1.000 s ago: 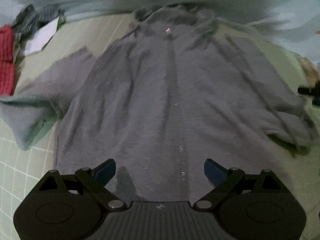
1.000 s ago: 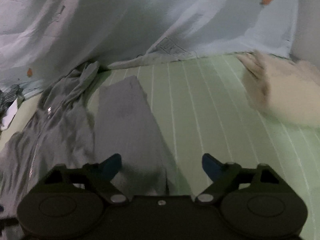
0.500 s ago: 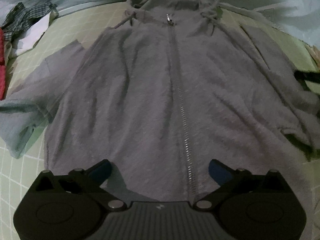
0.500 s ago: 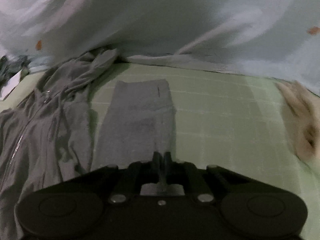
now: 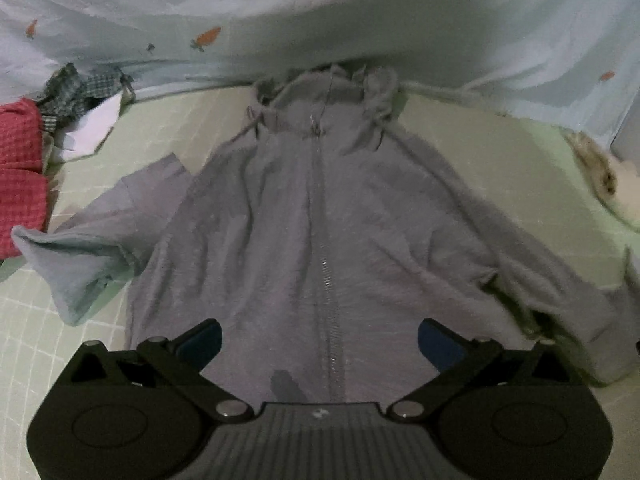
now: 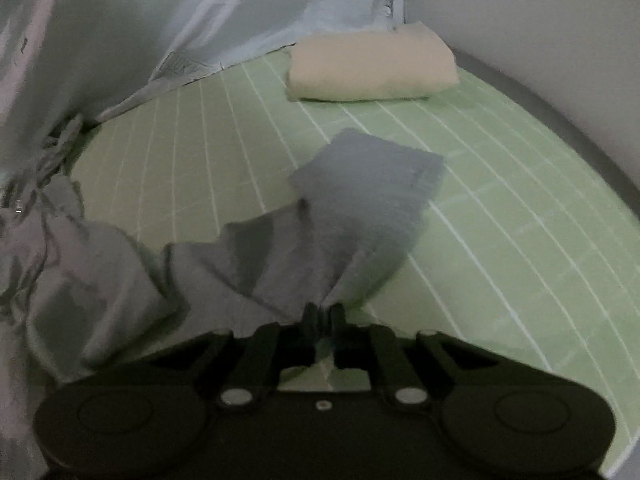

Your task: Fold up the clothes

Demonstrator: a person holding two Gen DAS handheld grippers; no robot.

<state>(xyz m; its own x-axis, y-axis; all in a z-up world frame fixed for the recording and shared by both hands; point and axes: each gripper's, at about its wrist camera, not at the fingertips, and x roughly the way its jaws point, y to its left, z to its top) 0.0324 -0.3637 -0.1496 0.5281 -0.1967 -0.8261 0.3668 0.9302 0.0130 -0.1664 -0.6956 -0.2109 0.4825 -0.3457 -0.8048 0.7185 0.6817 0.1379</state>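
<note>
Grey zip hoodie flat on green mat. Left gripper wide open, holding nothing; right gripper pinching hoodie sleeve, jaws opening.

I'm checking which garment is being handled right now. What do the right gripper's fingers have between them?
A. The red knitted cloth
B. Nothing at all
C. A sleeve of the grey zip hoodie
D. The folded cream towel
C: in the right wrist view the right gripper has its jaws opening a little yet still pinching the grey sleeve, while the cream towel lies apart at the far edge.
</note>
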